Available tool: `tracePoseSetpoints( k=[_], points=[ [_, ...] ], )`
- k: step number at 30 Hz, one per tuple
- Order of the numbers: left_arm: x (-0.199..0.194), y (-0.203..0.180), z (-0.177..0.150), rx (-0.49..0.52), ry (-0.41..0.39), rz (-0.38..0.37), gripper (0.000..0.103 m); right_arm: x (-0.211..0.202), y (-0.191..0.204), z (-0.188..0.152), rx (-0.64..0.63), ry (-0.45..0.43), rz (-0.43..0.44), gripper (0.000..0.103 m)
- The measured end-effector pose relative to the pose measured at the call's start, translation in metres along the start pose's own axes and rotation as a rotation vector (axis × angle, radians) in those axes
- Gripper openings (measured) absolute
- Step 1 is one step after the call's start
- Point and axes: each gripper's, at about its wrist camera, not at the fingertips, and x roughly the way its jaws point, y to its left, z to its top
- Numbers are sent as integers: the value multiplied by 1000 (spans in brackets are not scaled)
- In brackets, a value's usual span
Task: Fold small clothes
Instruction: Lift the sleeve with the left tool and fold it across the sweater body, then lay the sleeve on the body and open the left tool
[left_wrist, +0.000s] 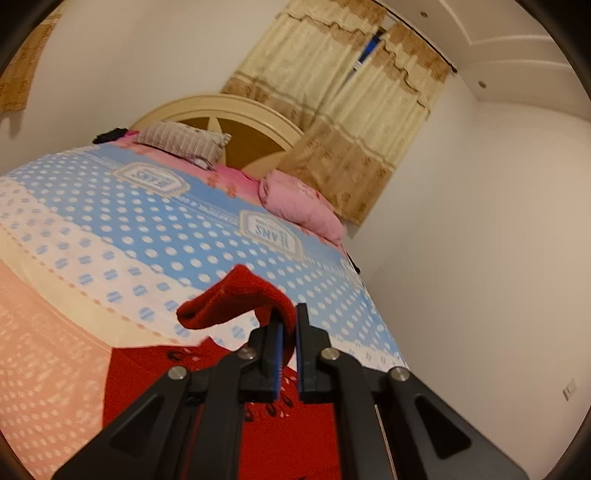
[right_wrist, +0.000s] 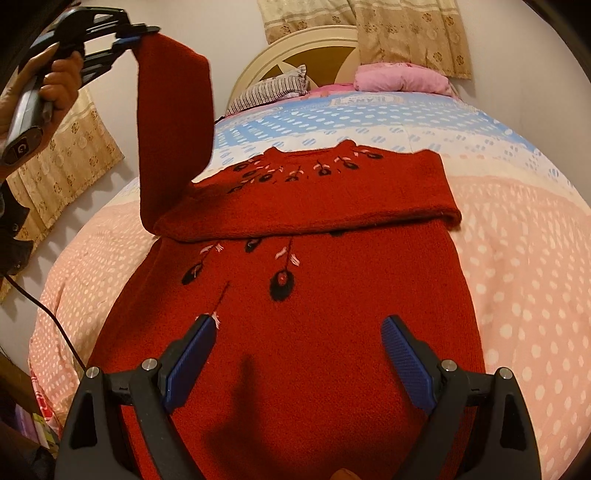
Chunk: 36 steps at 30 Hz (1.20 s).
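My left hand-held gripper (right_wrist: 133, 37) pinches the sleeve (right_wrist: 173, 122); right hand-held gripper (right_wrist: 299, 332) spread over sweater (right_wrist: 295, 332). Lay sleeve flat across chest, no bunching.

red knit sweater (right_wrist: 295, 332) | black-and-pink embroidered flowers | lay flat on the bed | right sleeve (right_wrist: 314, 210) folded across the chest | left sleeve (right_wrist: 173, 122) lifted upright

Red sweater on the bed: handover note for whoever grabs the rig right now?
Left gripper: shut on the cuff of the left sleeve, held high above the bed.
Right gripper: open, empty, over the lower body of the red sweater.
Done: right sleeve lies folded across the chest.
Left: lay the raised sleeve across too, then probably fold the body.
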Motion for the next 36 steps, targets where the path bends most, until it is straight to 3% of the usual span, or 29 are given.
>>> tracePoseSetpoints(
  k=[6,11,13,14,15,17,20,22,24,27,29,32,36],
  points=[
    [33,-34,-38,51,55,-3,5,4,-9,-9,44,6,12,92],
    [67,-64,-90,189,86,70,5,2,-10,-16,39,-20,14,92],
    [82,-71,-113,244,126,83,12,0,-12,-19,46,-34,23,92],
    [89,-76,-119,272,152,92,24,-1,-13,-20,51,-40,28,92],
    [95,-80,-130,316,185,105,43,-2,-14,-21,54,-45,32,92],
    [95,-85,-141,370,198,116,65,-3,-16,-22,59,-56,40,92],
    [80,-88,-148,449,173,122,74,-3,-16,-24,59,-66,43,92],
    [57,-80,-147,501,144,129,82,-3,-17,-24,64,-73,51,92],
    [38,-70,-152,578,101,191,99,-4,-19,-24,74,-81,64,92],
    [21,-38,-158,658,77,290,102,-5,-20,-25,86,-90,76,92],
    [16,-6,-162,689,102,388,102,-4,-18,-25,82,-90,66,92],
    [10,39,-162,641,158,477,102,-3,-15,-25,70,-89,44,92],
    [14,74,-155,536,228,520,102,-1,-12,-25,57,-81,18,92]
  ],
)
